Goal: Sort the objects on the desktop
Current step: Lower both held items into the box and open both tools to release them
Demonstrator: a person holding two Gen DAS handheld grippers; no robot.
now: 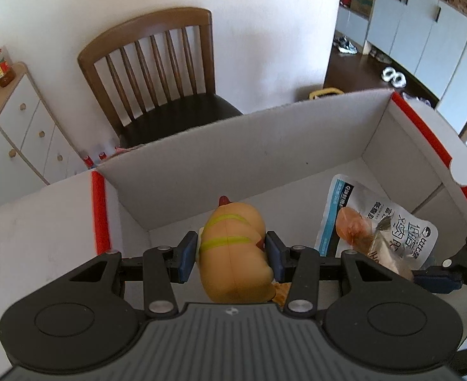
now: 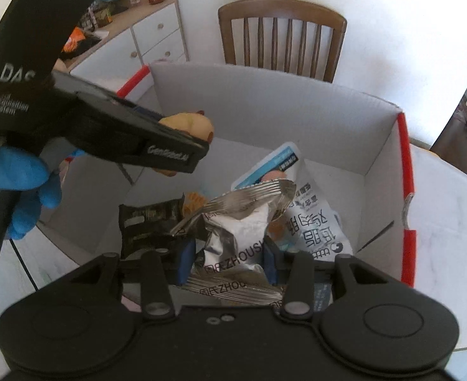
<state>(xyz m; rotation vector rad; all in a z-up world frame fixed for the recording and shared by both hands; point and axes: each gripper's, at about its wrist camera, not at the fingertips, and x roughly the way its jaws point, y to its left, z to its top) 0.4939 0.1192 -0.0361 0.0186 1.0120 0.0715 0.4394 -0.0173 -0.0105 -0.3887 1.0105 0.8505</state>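
My left gripper (image 1: 230, 241) is shut on a tan hot-dog toy (image 1: 233, 273) with yellow-green stripes, its blue pads pressing both sides. It hangs over a white cardboard box (image 1: 249, 165) with red rims. My right gripper (image 2: 228, 250) is shut on a crinkled silver snack packet (image 2: 233, 231) above the same box (image 2: 265, 111). On the box floor lie a white-and-blue pouch (image 2: 316, 228) and a black packet (image 2: 147, 222). In the right wrist view the left gripper (image 2: 182, 152) shows at upper left with the toy (image 2: 186, 123). The pouch (image 1: 392, 222) also shows in the left wrist view.
A brown wooden chair (image 1: 157, 73) stands behind the box against a white wall. A white drawer cabinet (image 2: 157, 38) with jars on top is at the left. A blue-gloved hand (image 2: 27, 197) holds the left gripper. The right gripper's fingers (image 1: 446, 273) show at the right edge.
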